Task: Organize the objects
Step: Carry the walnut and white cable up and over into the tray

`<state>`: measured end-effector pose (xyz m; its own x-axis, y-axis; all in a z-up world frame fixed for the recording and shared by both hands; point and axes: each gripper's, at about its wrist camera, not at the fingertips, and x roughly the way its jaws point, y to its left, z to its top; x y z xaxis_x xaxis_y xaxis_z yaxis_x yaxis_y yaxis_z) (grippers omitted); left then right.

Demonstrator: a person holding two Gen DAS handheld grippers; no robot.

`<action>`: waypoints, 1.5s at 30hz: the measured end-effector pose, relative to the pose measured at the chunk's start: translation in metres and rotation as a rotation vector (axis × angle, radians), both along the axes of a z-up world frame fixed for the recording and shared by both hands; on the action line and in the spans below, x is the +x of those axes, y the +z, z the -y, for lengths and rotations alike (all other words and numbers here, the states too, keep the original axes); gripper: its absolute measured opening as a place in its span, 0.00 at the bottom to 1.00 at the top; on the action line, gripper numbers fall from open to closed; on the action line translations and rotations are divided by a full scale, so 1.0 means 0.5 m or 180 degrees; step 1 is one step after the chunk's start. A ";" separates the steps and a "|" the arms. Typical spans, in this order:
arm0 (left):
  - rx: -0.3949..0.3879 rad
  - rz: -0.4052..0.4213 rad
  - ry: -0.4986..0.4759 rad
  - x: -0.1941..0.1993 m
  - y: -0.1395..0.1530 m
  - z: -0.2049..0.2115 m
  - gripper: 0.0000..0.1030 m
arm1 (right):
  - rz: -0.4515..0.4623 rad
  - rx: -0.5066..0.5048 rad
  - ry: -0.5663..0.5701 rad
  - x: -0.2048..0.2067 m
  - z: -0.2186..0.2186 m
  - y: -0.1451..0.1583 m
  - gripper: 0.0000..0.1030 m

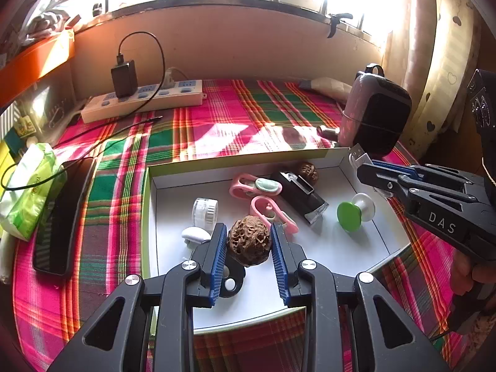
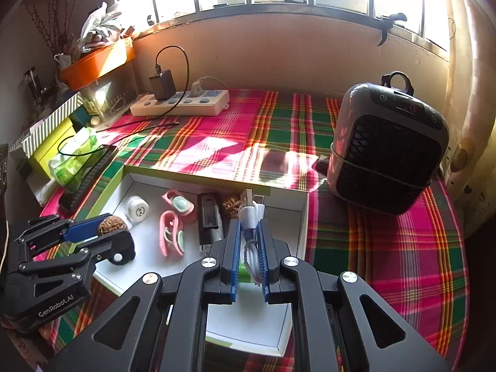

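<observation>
The left gripper (image 1: 248, 241) is straddling a walnut (image 1: 249, 241), its fingers (image 1: 217, 248) parted around it, while the right gripper (image 2: 250, 245) is pinching a white USB cable (image 2: 251, 217) over the white box (image 2: 285, 338).

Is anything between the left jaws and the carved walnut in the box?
Nothing visible. The left gripper already straddles the carved walnut, a pad at each side; whether they grip it is unclear.
</observation>
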<state>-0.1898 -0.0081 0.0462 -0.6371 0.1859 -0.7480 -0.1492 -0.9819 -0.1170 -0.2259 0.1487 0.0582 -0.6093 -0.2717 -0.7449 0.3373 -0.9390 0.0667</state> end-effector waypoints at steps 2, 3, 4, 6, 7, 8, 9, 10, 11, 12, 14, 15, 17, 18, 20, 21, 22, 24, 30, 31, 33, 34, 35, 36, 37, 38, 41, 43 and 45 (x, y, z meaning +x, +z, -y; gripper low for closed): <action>-0.0004 0.0027 0.0000 -0.011 -0.006 -0.001 0.26 | 0.0044 0.0002 -0.0022 -0.011 -0.003 -0.009 0.12; -0.0009 0.0030 0.0002 -0.015 -0.008 -0.001 0.26 | 0.0060 0.0004 -0.0030 -0.016 -0.003 -0.012 0.12; -0.0028 0.0026 -0.0007 -0.018 -0.010 -0.003 0.26 | 0.0075 0.0007 -0.0036 -0.021 -0.004 -0.016 0.12; -0.0034 0.0038 -0.0018 -0.025 -0.015 -0.005 0.26 | 0.0101 0.0010 -0.0046 -0.028 -0.005 -0.022 0.12; -0.0034 0.0053 -0.0032 -0.028 -0.018 -0.007 0.26 | 0.0117 0.0010 -0.0046 -0.032 -0.005 -0.025 0.12; -0.0037 0.0064 -0.0027 -0.031 -0.020 -0.007 0.26 | 0.0132 0.0009 -0.0041 -0.035 -0.004 -0.028 0.12; -0.0036 0.0069 -0.0023 -0.034 -0.023 -0.007 0.26 | 0.0146 0.0007 -0.0030 -0.038 -0.003 -0.031 0.12; -0.0037 0.0079 -0.0029 -0.037 -0.025 -0.008 0.26 | 0.0154 0.0011 -0.0023 -0.039 -0.002 -0.033 0.12; -0.0037 0.0092 -0.0032 -0.040 -0.028 -0.008 0.26 | 0.0158 0.0018 -0.0018 -0.041 -0.001 -0.035 0.12; -0.0039 0.0097 -0.0037 -0.041 -0.029 -0.009 0.26 | 0.0162 0.0022 -0.0011 -0.043 0.000 -0.036 0.12; -0.0055 0.0111 -0.0052 -0.046 -0.034 -0.012 0.26 | 0.0182 0.0033 -0.0009 -0.048 0.002 -0.040 0.12; -0.0051 0.0118 -0.0052 -0.048 -0.036 -0.012 0.26 | 0.0194 0.0034 -0.0009 -0.050 0.002 -0.042 0.12; -0.0053 0.0142 -0.0048 -0.052 -0.040 -0.014 0.26 | 0.0210 0.0044 -0.0009 -0.055 0.004 -0.046 0.12; -0.0049 0.0137 -0.0047 -0.053 -0.041 -0.014 0.26 | 0.0221 0.0045 0.0001 -0.056 0.005 -0.048 0.12; -0.0050 0.0132 -0.0054 -0.054 -0.041 -0.015 0.26 | 0.0234 0.0075 0.0011 -0.058 0.007 -0.052 0.12; -0.0048 0.0133 -0.0054 -0.055 -0.041 -0.016 0.26 | 0.0245 0.0085 0.0013 -0.060 0.008 -0.055 0.12; -0.0044 0.0130 -0.0057 -0.055 -0.042 -0.016 0.26 | 0.0259 0.0084 0.0011 -0.061 0.008 -0.057 0.12; -0.0034 0.0130 -0.0053 -0.056 -0.042 -0.016 0.26 | 0.0269 0.0070 0.0010 -0.061 0.007 -0.059 0.12; -0.0018 0.0128 -0.0037 -0.057 -0.042 -0.013 0.26 | 0.0305 0.0069 0.0021 -0.063 0.010 -0.068 0.12; -0.0015 0.0124 -0.0040 -0.057 -0.043 -0.013 0.26 | 0.0308 0.0065 0.0020 -0.062 0.009 -0.069 0.12; -0.0011 0.0123 -0.0039 -0.057 -0.043 -0.013 0.26 | 0.0308 0.0068 0.0019 -0.063 0.009 -0.070 0.12; -0.0012 0.0120 -0.0042 -0.058 -0.043 -0.014 0.26 | 0.0313 0.0068 0.0020 -0.063 0.010 -0.071 0.12; -0.0010 0.0120 -0.0043 -0.058 -0.043 -0.013 0.26 | 0.0318 0.0066 0.0017 -0.063 0.009 -0.072 0.12; -0.0009 0.0121 -0.0042 -0.058 -0.043 -0.013 0.26 | 0.0317 0.0062 0.0016 -0.063 0.009 -0.073 0.12; -0.0012 0.0117 -0.0045 -0.058 -0.042 -0.013 0.26 | 0.0320 0.0059 0.0015 -0.062 0.010 -0.073 0.12; -0.0011 0.0122 -0.0040 -0.058 -0.042 -0.012 0.26 | 0.0322 0.0058 0.0015 -0.062 0.010 -0.073 0.12; -0.0008 0.0122 -0.0040 -0.059 -0.042 -0.012 0.26 | 0.0323 0.0059 0.0022 -0.062 0.012 -0.074 0.12; -0.0002 0.0126 -0.0034 -0.059 -0.042 -0.013 0.26 | 0.0330 0.0053 0.0021 -0.062 0.012 -0.074 0.12; 0.0000 0.0129 -0.0029 -0.059 -0.043 -0.012 0.26 | 0.0333 0.0049 0.0024 -0.061 0.012 -0.075 0.12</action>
<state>-0.2194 -0.0023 0.0248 -0.6044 0.1915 -0.7733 -0.1533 -0.9805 -0.1230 -0.2563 0.1427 0.0210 -0.5260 -0.2639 -0.8085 0.3362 -0.9377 0.0874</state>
